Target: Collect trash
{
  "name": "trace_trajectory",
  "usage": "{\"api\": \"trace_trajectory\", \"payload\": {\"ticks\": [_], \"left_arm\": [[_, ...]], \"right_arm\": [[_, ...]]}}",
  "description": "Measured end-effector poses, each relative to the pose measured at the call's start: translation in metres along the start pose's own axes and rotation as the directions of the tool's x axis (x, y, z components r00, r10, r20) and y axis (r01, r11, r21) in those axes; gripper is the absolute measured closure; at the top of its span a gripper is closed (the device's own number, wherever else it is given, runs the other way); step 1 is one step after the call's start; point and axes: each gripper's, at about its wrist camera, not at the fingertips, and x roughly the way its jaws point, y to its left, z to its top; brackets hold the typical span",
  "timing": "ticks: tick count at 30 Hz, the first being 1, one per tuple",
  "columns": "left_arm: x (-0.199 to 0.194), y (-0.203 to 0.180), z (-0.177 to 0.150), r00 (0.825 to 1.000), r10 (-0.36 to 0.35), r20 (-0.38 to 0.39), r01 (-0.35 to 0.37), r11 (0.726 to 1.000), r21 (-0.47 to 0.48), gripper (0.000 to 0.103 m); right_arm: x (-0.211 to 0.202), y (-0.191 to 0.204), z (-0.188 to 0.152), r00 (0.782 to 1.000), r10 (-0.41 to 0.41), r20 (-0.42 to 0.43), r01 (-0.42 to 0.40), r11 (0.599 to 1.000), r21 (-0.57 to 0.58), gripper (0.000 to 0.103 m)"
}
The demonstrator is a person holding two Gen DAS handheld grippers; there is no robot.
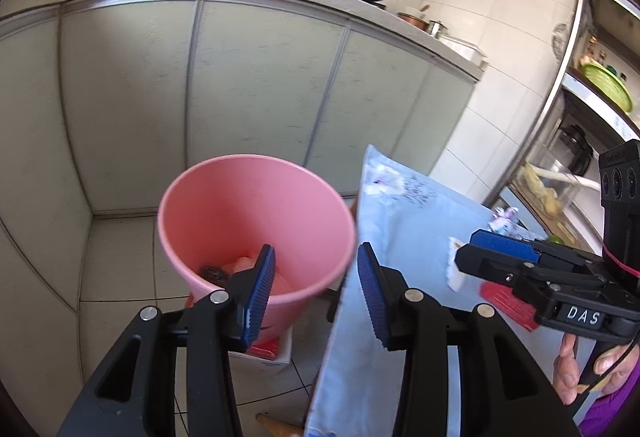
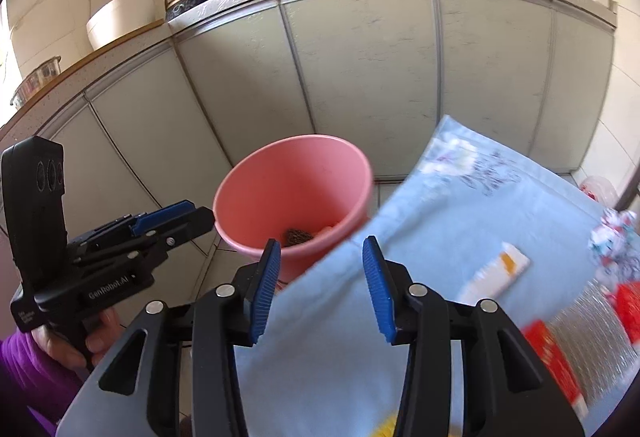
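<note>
Red packet [image 2: 554, 365] at table edge, blurred, unidentifiable.

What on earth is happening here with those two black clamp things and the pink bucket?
A person is clearing rubbish by hand, holding a two-finger gripper in each hand. Both the left gripper and the right gripper are open and empty. The pink bucket beside the table already holds some scraps. A white tube, a crumpled wrapper and red packets lie on the blue tablecloth.
</note>
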Motion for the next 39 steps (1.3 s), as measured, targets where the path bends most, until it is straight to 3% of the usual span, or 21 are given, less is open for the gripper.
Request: {"api": "trace_trajectory", "payload": {"ticks": [12, 20, 26, 32, 39], "left_arm": [[-0.002, -0.057, -0.018, 0.986, -0.141, -0.085, 0.148, 0.985, 0.087, 0.061], [0.001, -0.082, -0.03, 0.981, -0.149, -0.121, 0.165, 0.976, 0.142, 0.061], [0.005, -0.094, -0.036, 0.977, -0.155, -0.146, 0.179, 0.969, 0.168, 0.061], [0.013, -0.119, -0.046, 0.948, -0.228, -0.223, 0.28, 0.931, 0.235, 0.061], [0.029, -0.147, -0.067, 0.911, -0.257, -0.323, 0.354, 0.888, 0.293, 0.061]], "right_arm": [[-0.08, -0.048, -0.052, 0.998, -0.062, 0.0, 0.062, 0.995, 0.072, 0.058], [-0.083, -0.069, -0.111, 0.996, -0.047, -0.078, 0.058, 0.989, 0.139, 0.058], [-0.083, -0.079, -0.123, 0.992, -0.088, -0.085, 0.099, 0.987, 0.13, 0.058], [-0.104, -0.106, -0.121, 0.986, -0.151, -0.064, 0.158, 0.979, 0.13, 0.058], [-0.105, -0.129, -0.106, 0.976, -0.205, -0.07, 0.209, 0.976, 0.064, 0.058]]}}
